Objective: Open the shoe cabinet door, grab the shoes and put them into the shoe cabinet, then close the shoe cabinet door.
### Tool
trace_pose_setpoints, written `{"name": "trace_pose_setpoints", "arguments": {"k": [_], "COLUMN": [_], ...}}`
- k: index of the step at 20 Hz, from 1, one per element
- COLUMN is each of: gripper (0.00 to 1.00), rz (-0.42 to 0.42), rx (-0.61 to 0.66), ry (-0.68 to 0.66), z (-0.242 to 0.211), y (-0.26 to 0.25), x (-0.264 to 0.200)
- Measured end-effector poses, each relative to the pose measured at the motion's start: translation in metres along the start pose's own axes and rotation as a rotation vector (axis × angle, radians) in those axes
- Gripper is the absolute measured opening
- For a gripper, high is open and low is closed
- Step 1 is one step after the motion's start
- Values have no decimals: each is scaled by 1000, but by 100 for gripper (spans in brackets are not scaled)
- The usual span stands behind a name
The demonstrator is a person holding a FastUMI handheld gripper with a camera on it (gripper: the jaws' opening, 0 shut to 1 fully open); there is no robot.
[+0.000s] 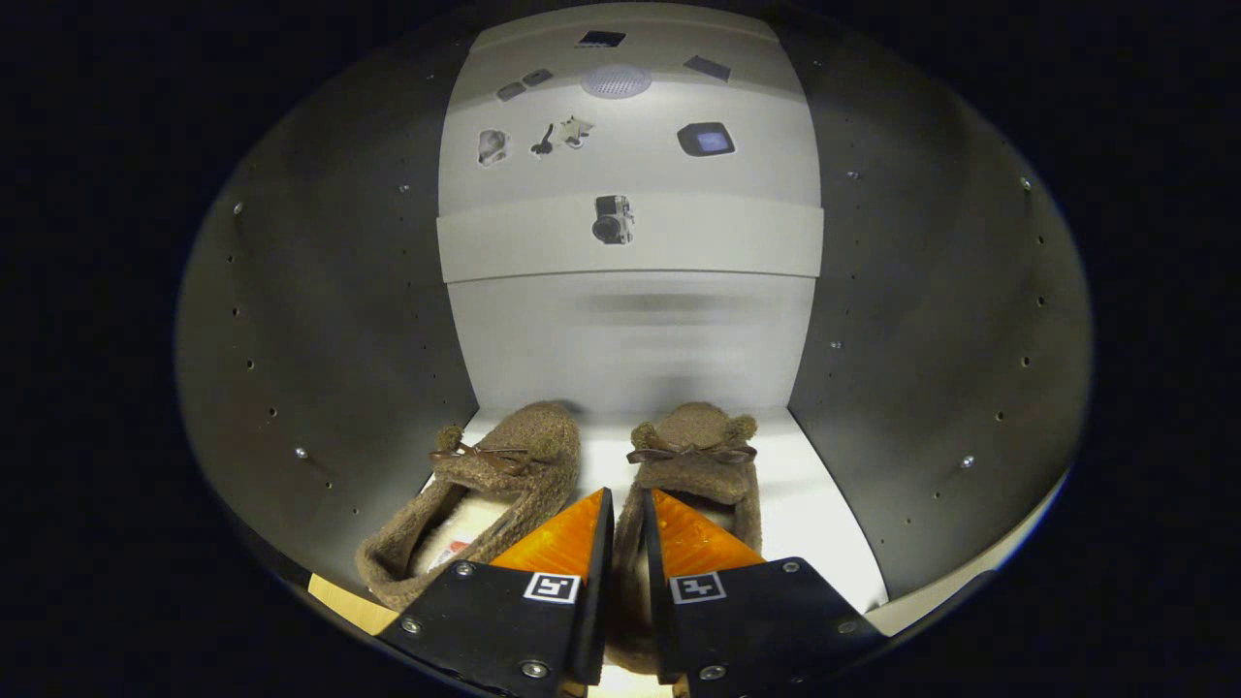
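The tongs (627, 509) reach into the open shoe cabinet (320, 320), their two fingers drawn close with only a narrow slit between them. That slit appears to hold the inner side wall of the right slipper (693, 465), so the tongs look clamped on that wall, though the contact itself is partly hidden behind the fingers. The left slipper (485, 494) lies just beside it, at about ten o'clock from the fingertips, toe pointing toward the pale back panel (630, 330) at twelve o'clock. Both slippers rest on the white cabinet floor (814, 504), side by side and apart by a thin gap. They look fuzzy, soft and light, with a small bow on each vamp; such fabric should crush under pressure rather than slip, and nothing about it seems fragile. The collar edge or side wall is judged the best hold, since the toe is too bulky and limp. A picture of a camera (613, 219) sits on the panel beyond.
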State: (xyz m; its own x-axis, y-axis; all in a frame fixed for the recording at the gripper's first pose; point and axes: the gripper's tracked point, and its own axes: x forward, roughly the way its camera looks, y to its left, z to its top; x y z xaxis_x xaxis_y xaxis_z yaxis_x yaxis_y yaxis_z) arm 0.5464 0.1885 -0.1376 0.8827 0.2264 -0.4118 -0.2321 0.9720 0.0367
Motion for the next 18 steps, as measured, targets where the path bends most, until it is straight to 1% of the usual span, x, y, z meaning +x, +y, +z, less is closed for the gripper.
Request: {"name": "trace_pose_setpoints", "arguments": {"k": [4,8,11,18], "gripper": [20,20,20,20], "rz": [-9,-37,-37,-88], "rx": [-12,-26,-8,-15], "ry": [-48,-111,-145,-212], "z": [11,23,27,23], "y": [3,6,11,17], "x": [-34,-79,-122,-235]}}
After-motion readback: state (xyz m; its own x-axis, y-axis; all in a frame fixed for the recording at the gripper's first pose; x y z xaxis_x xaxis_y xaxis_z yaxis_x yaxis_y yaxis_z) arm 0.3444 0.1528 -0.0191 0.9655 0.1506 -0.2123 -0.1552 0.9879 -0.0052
